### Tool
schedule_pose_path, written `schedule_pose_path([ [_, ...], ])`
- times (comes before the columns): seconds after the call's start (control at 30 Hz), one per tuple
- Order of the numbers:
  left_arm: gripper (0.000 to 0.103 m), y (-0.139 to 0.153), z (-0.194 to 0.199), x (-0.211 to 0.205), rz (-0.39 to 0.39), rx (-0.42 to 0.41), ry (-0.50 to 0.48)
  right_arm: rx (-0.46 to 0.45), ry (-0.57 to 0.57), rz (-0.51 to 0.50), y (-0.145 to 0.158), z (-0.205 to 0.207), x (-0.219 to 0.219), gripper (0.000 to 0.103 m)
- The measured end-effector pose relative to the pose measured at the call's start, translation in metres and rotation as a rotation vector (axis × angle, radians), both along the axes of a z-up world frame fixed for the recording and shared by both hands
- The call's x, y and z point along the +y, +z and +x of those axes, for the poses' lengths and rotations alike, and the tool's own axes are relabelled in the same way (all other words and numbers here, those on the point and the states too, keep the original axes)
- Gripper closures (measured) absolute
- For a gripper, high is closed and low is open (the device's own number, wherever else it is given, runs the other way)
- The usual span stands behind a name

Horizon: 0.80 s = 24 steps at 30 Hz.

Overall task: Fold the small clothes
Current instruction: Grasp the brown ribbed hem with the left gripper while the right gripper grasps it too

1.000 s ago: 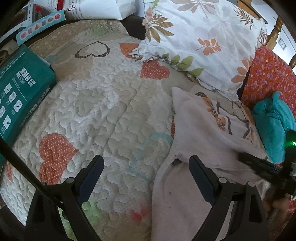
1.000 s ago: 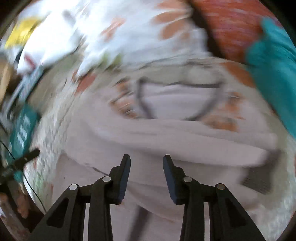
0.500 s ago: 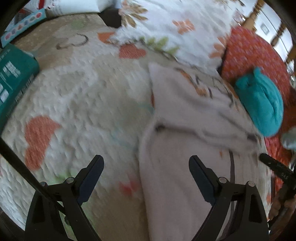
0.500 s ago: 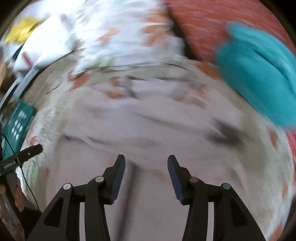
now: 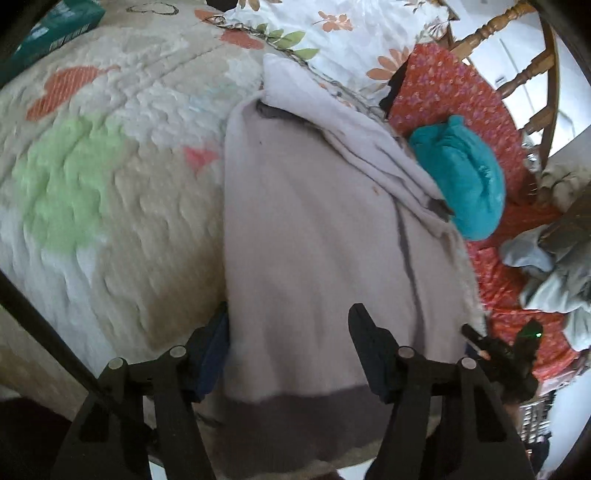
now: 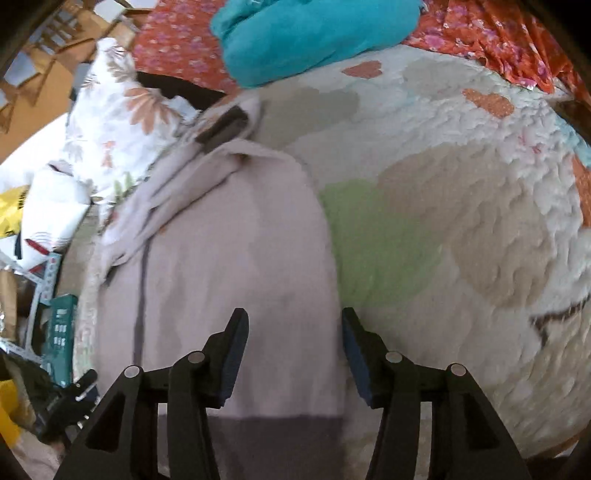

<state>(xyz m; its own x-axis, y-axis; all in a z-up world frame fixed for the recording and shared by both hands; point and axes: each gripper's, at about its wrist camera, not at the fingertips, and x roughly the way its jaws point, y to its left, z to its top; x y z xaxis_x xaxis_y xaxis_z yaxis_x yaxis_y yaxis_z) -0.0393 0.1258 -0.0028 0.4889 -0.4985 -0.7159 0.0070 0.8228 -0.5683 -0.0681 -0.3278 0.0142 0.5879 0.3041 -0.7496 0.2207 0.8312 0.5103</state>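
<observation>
Quilted bed (image 5: pixel 110 155), unreadable green box (image 5: pixel 51 22)

Left finger (image 5: pixel 214 354) of left gripper (image 5: pixel 291 350) partly hidden behind pale garment (image 5: pixel 314 240); garment's dark hem (image 6: pixel 280 432) cut off by bottom edge; quilt (image 6: pixel 461 203) motion-blurred.

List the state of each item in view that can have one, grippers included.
Left gripper: jaws open, straddling the hem's left corner.
Right gripper: jaws open, straddling the hem's right corner.
Pale pink sweatshirt: flat on the quilt, sleeves folded across the top, dark hem nearest the grippers.
Teal garment: bundled, on the red floral fabric.
Floral pillow: lying at the head of the bed.
</observation>
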Motion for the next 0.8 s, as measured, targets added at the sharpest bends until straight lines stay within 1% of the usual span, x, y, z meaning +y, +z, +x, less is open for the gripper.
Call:
schedule_pose_path([
  [0.07,0.041,-0.006,-0.006,-0.003,-0.087,0.027,-0.037,0.0,0.063,0.162,-0.013,-0.004,0.009,0.047],
  [0.1,0.041,-0.012,-0.008,-0.005,-0.136,0.053,-0.047,-0.003,0.073,0.202,-0.018,-0.008,0.013,0.047],
  [0.13,0.041,-0.016,-0.014,-0.006,-0.151,0.053,-0.033,-0.006,0.08,0.215,-0.021,-0.01,0.019,0.047],
  [0.27,0.041,-0.012,-0.026,-0.017,-0.097,0.024,-0.04,-0.01,0.116,0.277,-0.024,-0.023,0.032,0.047],
  [0.33,0.04,-0.013,-0.029,-0.021,-0.066,0.019,-0.04,-0.006,0.119,0.285,-0.026,-0.027,0.035,0.048],
  [0.4,0.04,-0.013,-0.031,-0.023,-0.032,0.004,-0.024,-0.012,0.114,0.263,-0.026,-0.035,0.038,0.049],
  [0.47,0.04,-0.011,-0.035,-0.032,0.035,-0.017,-0.021,-0.017,0.108,0.219,-0.024,-0.039,0.044,0.05],
  [0.5,0.041,-0.009,-0.036,-0.038,0.081,-0.026,-0.032,-0.019,0.107,0.193,-0.023,-0.042,0.047,0.052],
  [0.53,0.045,-0.007,-0.037,-0.046,0.151,-0.03,-0.048,-0.02,0.106,0.16,-0.022,-0.044,0.05,0.056],
  [0.57,0.068,-0.005,-0.037,-0.048,0.187,-0.029,-0.05,-0.019,0.103,0.118,-0.021,-0.044,0.054,0.063],
  [0.6,0.095,-0.003,-0.035,-0.05,0.228,-0.026,-0.052,-0.017,0.098,0.083,-0.02,-0.045,0.056,0.067],
  [0.63,0.095,-0.002,-0.031,-0.045,0.211,-0.019,-0.059,-0.011,0.086,0.059,-0.02,-0.046,0.057,0.077],
  [0.67,0.095,0.0,-0.028,-0.038,0.175,-0.008,-0.05,-0.003,0.081,0.053,-0.021,-0.045,0.056,0.088],
  [0.73,0.095,0.01,-0.024,-0.024,0.15,-0.018,-0.013,0.002,0.082,0.079,-0.02,-0.043,0.051,0.091],
  [0.8,0.095,0.025,-0.024,-0.012,0.153,-0.047,0.008,-0.012,0.089,0.128,-0.015,-0.046,0.046,0.092],
])
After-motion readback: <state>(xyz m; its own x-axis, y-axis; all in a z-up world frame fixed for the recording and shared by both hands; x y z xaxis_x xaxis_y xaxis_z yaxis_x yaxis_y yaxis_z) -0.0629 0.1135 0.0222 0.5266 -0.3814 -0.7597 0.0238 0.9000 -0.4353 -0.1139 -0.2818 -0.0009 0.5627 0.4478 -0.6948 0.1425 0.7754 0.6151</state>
